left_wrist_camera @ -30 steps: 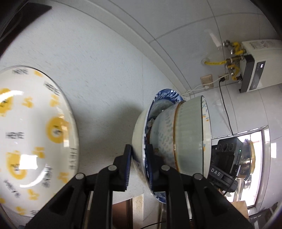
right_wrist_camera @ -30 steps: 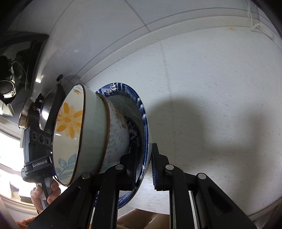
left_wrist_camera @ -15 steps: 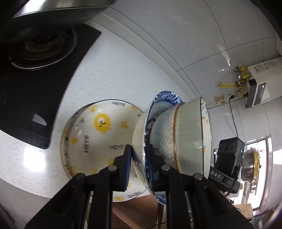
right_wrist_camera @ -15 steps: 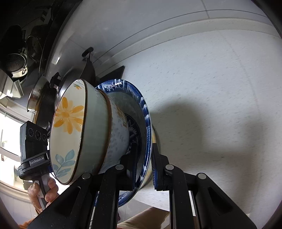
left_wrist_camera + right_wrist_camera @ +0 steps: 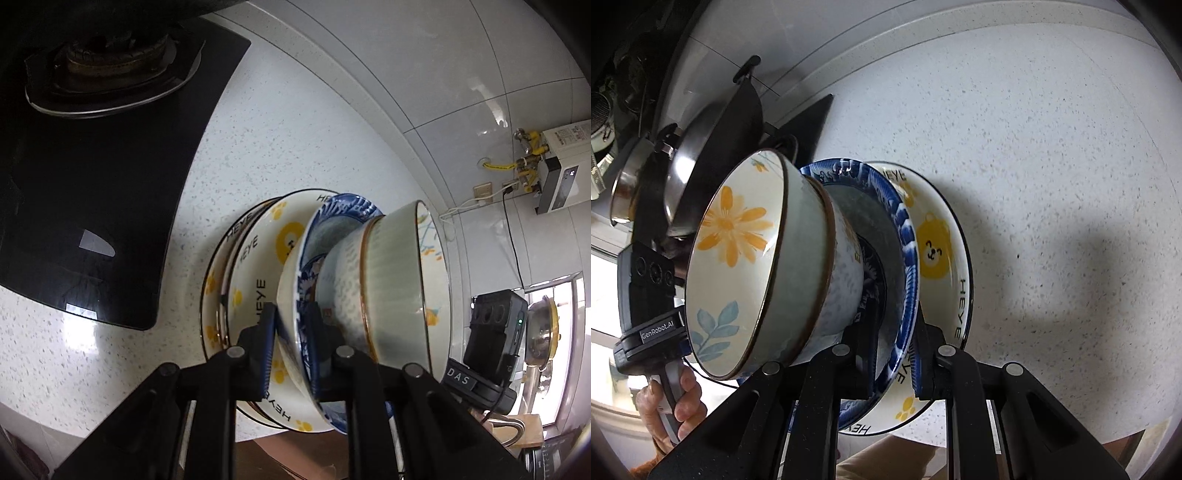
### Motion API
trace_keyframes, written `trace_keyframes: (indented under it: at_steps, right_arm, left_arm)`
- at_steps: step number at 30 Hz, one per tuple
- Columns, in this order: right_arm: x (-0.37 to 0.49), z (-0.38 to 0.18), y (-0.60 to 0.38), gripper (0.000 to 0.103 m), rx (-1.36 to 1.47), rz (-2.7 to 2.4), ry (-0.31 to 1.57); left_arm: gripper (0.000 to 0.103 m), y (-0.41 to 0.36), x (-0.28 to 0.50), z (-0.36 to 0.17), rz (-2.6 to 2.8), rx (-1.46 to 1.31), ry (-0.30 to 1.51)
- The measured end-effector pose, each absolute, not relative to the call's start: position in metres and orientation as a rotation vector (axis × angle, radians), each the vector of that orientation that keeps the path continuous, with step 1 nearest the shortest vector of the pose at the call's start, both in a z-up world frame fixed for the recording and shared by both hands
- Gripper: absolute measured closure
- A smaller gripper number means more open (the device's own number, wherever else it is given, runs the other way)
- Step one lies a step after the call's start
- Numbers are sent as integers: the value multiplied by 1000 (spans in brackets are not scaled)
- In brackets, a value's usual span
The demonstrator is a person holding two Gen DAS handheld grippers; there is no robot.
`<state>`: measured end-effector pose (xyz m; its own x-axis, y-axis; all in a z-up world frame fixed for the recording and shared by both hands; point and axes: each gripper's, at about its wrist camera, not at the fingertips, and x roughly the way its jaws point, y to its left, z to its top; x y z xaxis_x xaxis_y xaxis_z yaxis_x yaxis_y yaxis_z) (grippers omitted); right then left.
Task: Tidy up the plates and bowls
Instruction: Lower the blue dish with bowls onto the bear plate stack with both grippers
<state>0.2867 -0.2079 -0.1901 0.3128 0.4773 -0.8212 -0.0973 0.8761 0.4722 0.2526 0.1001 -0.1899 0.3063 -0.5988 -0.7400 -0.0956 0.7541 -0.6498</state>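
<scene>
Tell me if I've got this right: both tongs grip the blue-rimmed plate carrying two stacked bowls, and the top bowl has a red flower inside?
Not quite. The flower inside the top bowl is yellow-orange, as the right wrist view shows. The rest holds: both tongs grip the blue-rimmed plate.

We hold the left black two-finger hand-held gripper [image 5: 290, 347] and the right one [image 5: 894, 363] angled downward, both clamped on one blue-patterned plate rim [image 5: 905, 258].
</scene>
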Motion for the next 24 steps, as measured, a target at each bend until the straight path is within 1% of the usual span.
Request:
trace_keyframes:
  at_steps: [10,24]
  right_arm:
    - [280,-192,-205,90,331,332,1170]
    - [277,-190,-207,91,356,305,1163]
  left_arm:
    - [89,98,255,-203,-402,-670,1230]
    - [89,93,248,-198,-416,-603,1194]
